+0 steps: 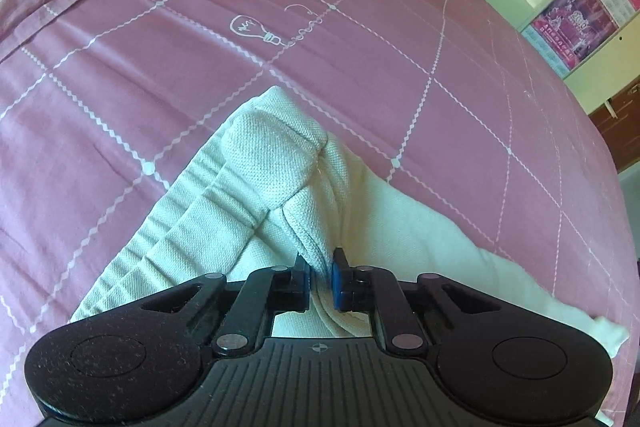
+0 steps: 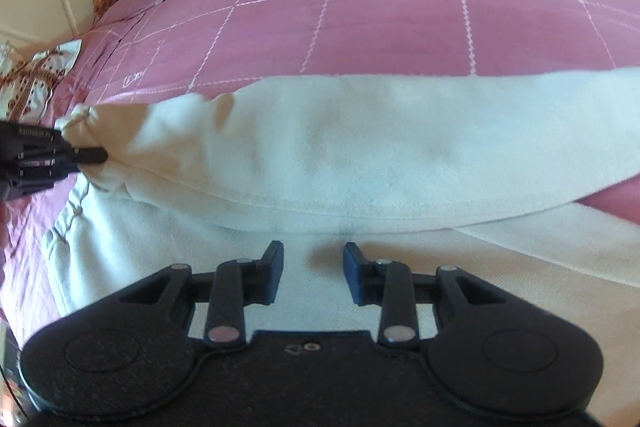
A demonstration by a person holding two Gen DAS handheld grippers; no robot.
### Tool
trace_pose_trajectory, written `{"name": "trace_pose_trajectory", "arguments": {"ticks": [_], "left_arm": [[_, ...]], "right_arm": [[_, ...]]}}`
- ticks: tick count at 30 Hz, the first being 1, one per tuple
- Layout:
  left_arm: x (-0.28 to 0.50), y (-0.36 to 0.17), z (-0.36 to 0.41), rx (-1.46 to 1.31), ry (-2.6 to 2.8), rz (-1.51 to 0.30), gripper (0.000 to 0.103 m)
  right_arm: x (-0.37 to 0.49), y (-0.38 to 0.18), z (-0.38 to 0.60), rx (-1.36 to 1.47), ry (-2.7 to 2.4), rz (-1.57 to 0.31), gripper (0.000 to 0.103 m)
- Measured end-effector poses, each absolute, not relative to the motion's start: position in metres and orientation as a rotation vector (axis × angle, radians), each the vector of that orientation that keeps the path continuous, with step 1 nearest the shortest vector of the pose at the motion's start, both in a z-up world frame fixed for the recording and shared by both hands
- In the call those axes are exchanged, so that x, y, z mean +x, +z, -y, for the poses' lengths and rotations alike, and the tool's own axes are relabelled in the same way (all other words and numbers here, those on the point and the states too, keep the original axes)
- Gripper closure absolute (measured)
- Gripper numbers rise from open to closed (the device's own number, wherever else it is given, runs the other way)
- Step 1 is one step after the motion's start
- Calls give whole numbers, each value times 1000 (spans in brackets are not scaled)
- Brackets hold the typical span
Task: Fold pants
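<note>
- The white pants (image 1: 256, 179) are lying on a bed covered with a pink sheet (image 1: 360, 39) that is carrying a white grid pattern and a light-bulb drawing (image 1: 256, 29).
- The left claw (image 1: 321, 277) is pinching a bunched fold of the pants, with fabric pressed between its blue pads (image 1: 338, 287). The ribbed waistband (image 1: 168, 239) is lying to the left of the claw in the left wrist view.
- In the right wrist view, the left claw (image 2: 94, 155) is gripping the gathered end of the pants (image 2: 360, 135) at the left edge, and one layer is lying raised over a flatter layer below it.
- The right claw (image 2: 313, 267) is hanging just above the lower layer with its jaws spread apart; nothing is sitting between them.
- Cabinet doors with pink posters (image 1: 568, 23) are standing beyond the bed.
- A patterned pillow (image 2: 32, 83) is resting at the sheet's far left edge.
</note>
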State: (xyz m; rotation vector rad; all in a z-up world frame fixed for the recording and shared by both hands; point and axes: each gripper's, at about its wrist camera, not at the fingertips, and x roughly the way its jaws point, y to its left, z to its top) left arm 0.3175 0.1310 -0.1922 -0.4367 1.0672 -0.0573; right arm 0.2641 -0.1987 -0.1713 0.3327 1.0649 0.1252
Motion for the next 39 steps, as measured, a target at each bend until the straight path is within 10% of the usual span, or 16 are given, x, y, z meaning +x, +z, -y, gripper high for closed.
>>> {"name": "trace_pose_trajectory", "arguments": {"ticks": [7,13,21,39], "left_arm": [[309,-174,-141,-455,-102,-1026,93],[295,-150,-147,-403,-148,-989,93],[229,-141,-198,-347,-183,-993,93],[186,-199,-192,-203,-52,-1037,85]], "right_arm": [[275,-194,236,734,13,-1020,70],[258,-191,238,790,-34,-880,98],[185,-113,206,599,179,-799,99],[151,-186,154,494,102,-1024,87]]}}
